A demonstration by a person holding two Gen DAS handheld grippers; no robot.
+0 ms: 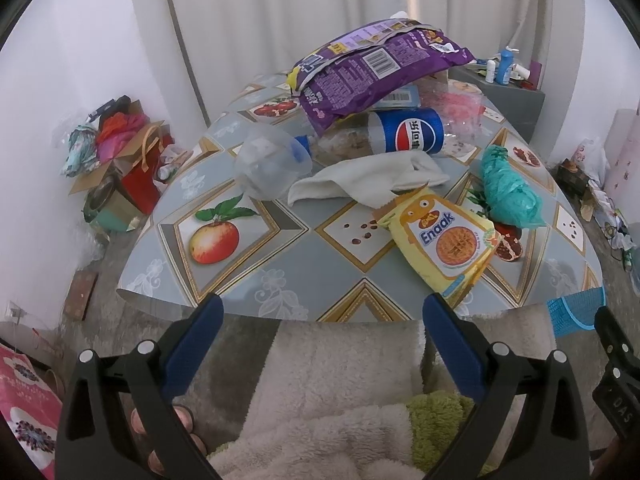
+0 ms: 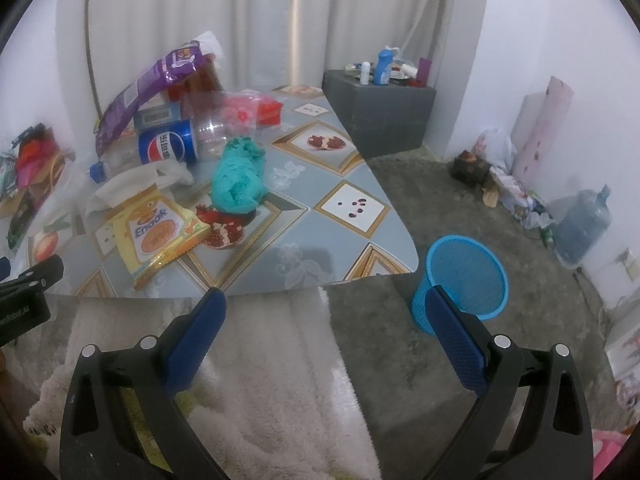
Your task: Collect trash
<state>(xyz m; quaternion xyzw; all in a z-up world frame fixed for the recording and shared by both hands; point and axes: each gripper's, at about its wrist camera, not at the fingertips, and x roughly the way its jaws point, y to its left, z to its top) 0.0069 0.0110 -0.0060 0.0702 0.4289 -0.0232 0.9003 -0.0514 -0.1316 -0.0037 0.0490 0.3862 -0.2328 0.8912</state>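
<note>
We hold our left claw (image 1: pixel 322 312) and right claw (image 2: pixel 326 308) with fingers spread wide and nothing between them, both short of the near edge of the worktop (image 1: pixel 256 280). On it the trash lies in a heap: a purple snack bag (image 1: pixel 372 68) over a Pepsi bottle (image 1: pixel 404 132), a white cloth (image 1: pixel 372 180), a yellow Enaak packet (image 1: pixel 444 240) and a crumpled teal bag (image 1: pixel 508 188). The blue mesh bin (image 2: pixel 466 276) stands on the floor just off the worktop's right corner.

Trash (image 1: pixel 440 240) lies on the table (image 1: pixel 280 280); bin (image 2: pixel 464 276) stands right.
</note>
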